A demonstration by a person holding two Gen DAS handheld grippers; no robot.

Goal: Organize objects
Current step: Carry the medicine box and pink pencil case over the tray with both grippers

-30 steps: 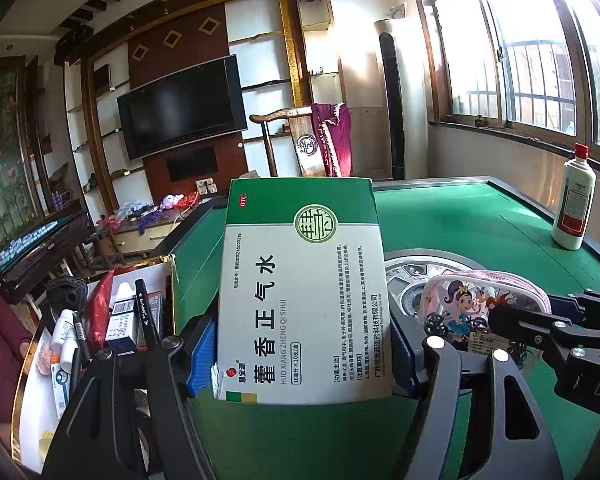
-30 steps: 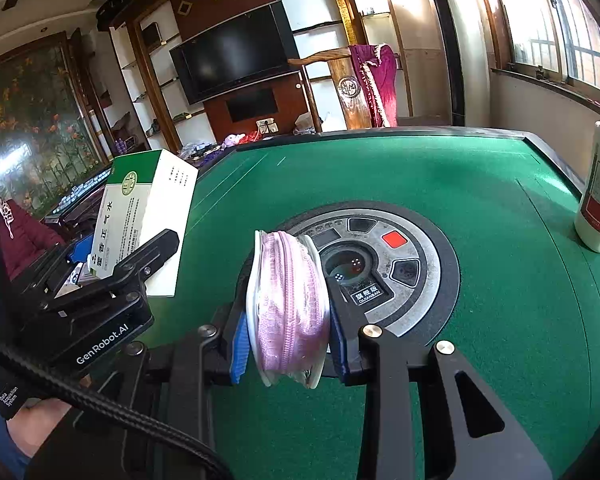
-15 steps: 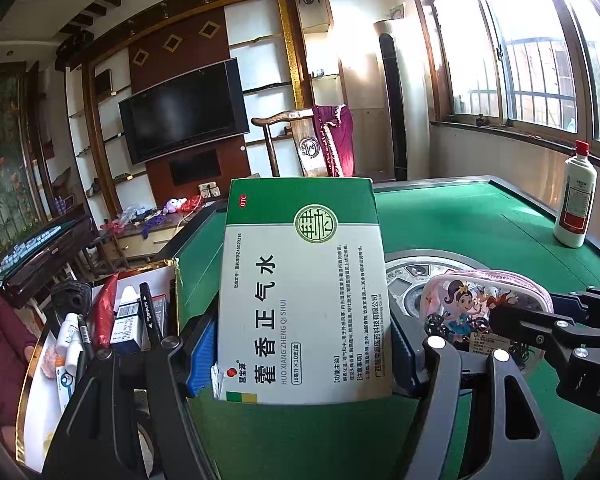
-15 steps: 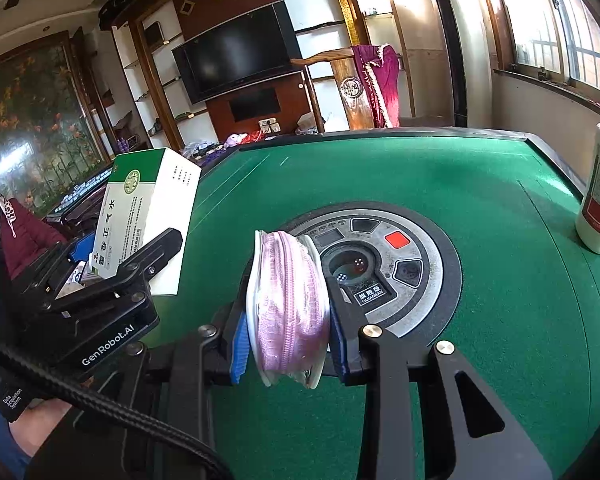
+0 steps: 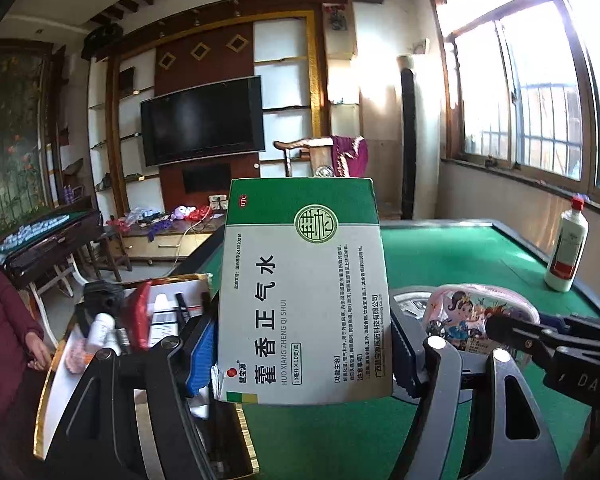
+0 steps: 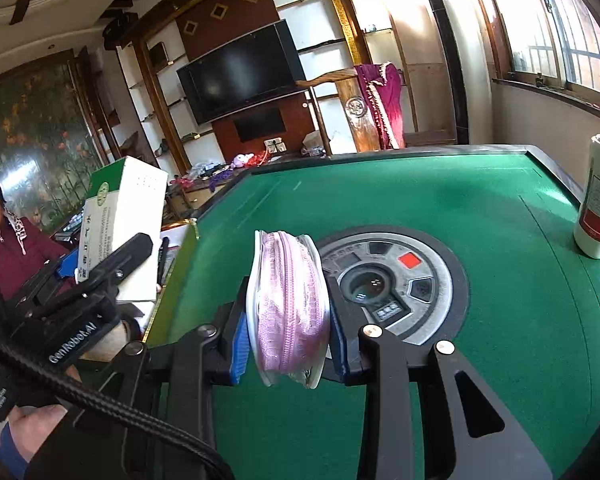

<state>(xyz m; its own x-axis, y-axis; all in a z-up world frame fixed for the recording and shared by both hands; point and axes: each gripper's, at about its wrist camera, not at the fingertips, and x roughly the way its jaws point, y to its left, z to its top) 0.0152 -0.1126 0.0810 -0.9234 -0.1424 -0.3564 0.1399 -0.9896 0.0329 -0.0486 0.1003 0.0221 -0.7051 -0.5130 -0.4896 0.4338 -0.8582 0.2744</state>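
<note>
Far left in the left wrist view, an open gold-edged box [image 5: 52, 392] sits beside the table, holding small bottles, a red packet and pens. A person in a dark red jacket [image 5: 4, 312] sits next to it. The left gripper [image 5: 300, 344] is clamped on a green-and-white medicine carton [image 5: 304, 292], blue pads pressing both its side faces; carton upright, printed face toward the camera, held clear of the green felt table [image 5: 460, 248] and above its left edge. To its right, the right gripper [image 6: 286, 316] is closed narrowly on a pink zippered pouch [image 6: 290, 308], held on edge with the zipper facing the camera; a cartoon girl is printed on its side. Pouch is above the felt, just in front of the round control panel [image 6: 412, 276] at table centre. Far right, a white bottle with a red cap [image 6: 598, 200] stands upright near the table's edge.
</note>
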